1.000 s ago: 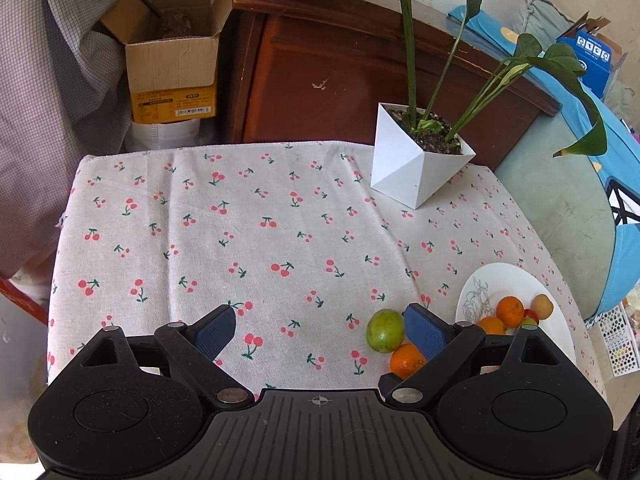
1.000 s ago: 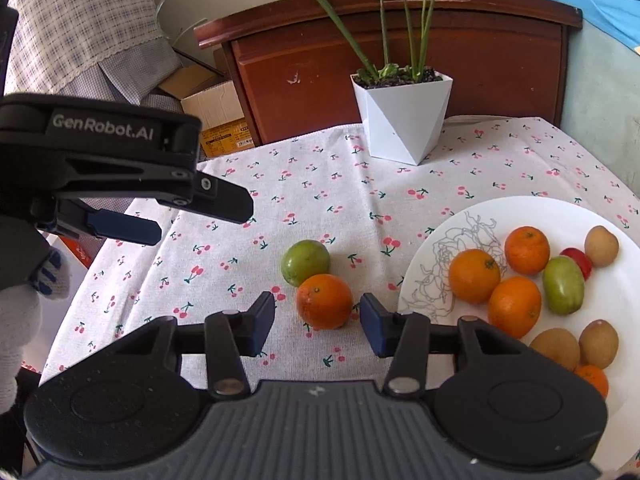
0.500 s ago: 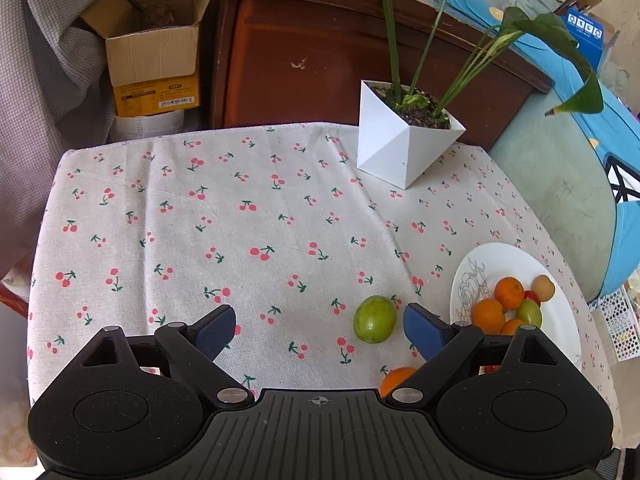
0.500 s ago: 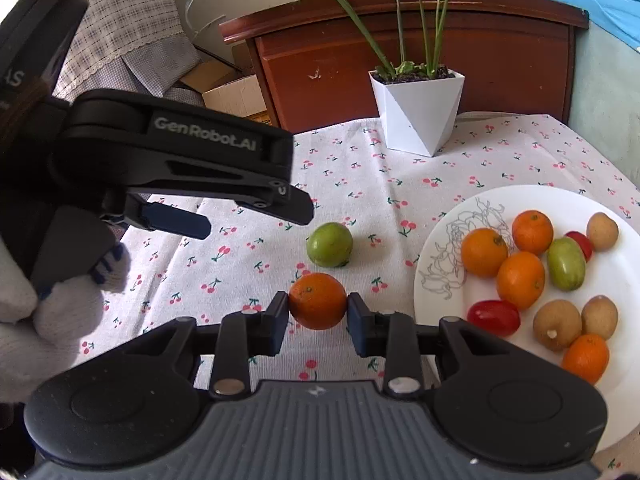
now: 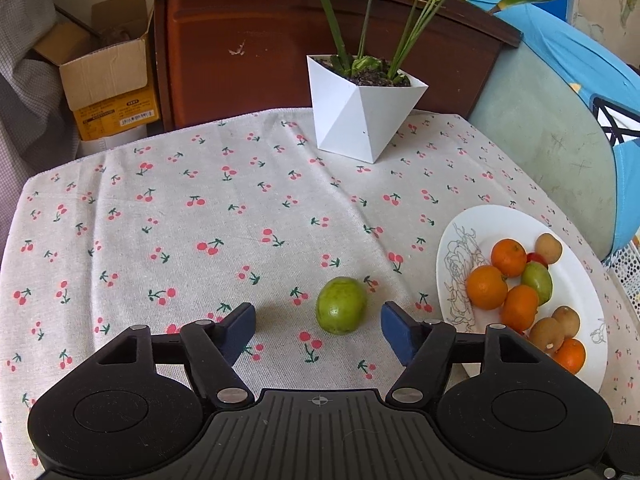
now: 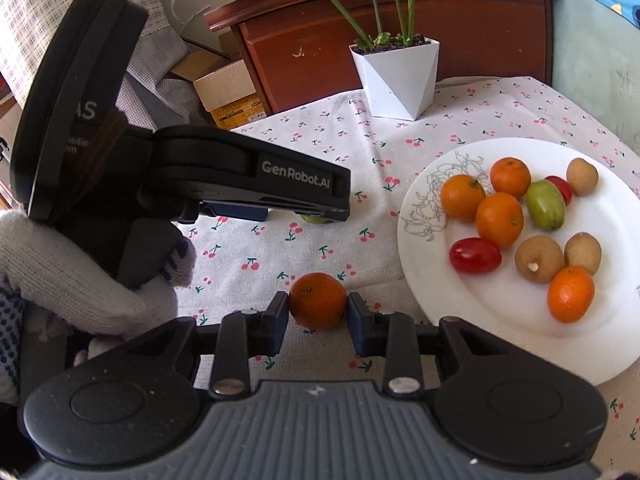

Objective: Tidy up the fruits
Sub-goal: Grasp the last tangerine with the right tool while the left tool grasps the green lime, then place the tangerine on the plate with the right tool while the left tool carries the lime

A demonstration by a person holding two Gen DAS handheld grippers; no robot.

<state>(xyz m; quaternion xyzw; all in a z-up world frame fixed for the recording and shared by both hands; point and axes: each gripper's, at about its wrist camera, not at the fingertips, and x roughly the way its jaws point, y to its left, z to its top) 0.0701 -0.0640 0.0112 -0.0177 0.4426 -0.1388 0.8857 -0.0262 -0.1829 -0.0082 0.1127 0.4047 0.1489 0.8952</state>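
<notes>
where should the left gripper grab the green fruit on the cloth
Grip the green fruit across its widest middle, coming down from above and the near side. It is roundish and sits alone on the tablecloth, both sides free. The left hand-held gripper already straddles it, jaws closing, pads not yet touching.

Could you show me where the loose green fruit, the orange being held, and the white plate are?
green fruit (image 5: 341, 305), left wrist view, middle of its skin.
orange (image 6: 318, 300), right wrist view, centre of its peel, between the pads.
white plate (image 6: 500, 320), right wrist view, bare patch near its front.
</notes>
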